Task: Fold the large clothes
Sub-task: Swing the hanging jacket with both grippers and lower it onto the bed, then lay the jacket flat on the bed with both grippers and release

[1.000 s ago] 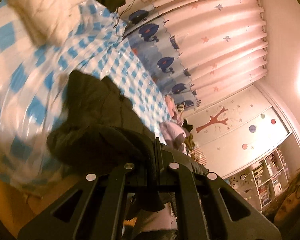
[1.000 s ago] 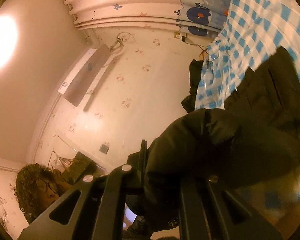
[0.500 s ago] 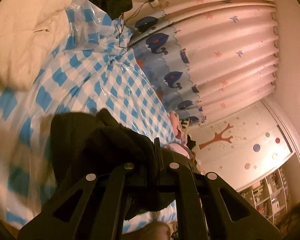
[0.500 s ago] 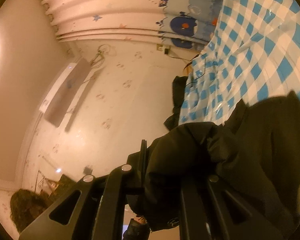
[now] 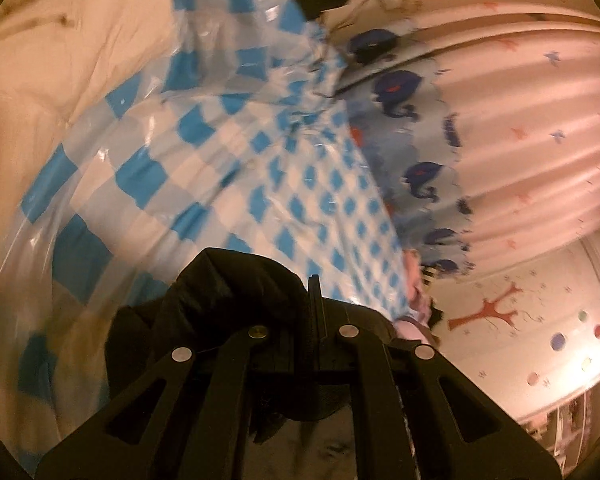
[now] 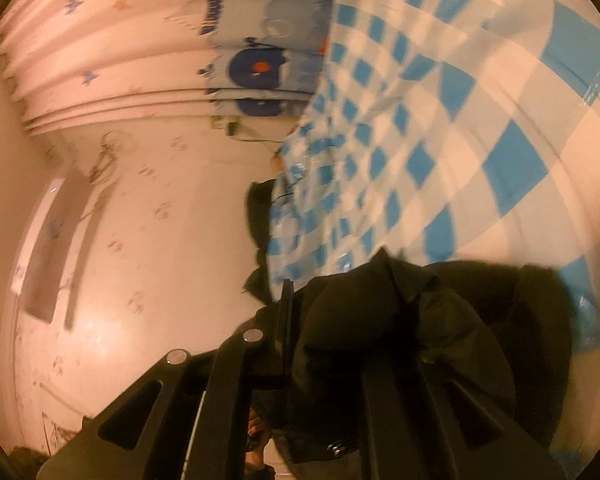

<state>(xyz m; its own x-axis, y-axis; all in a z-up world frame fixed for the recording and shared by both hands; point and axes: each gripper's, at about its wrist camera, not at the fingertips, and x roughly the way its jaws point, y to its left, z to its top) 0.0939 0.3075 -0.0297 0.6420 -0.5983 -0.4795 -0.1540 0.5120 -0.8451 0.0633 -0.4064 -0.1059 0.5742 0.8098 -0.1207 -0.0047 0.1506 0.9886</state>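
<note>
Blue-checked plastic sheet covers bed. Left hand-held gripper and right hand-held gripper both clamped on black jacket, bunched above the sheet.

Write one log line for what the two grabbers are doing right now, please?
left gripper: shut on black jacket | right gripper: shut on black jacket | below: blue-checked plastic sheet on bed
</note>
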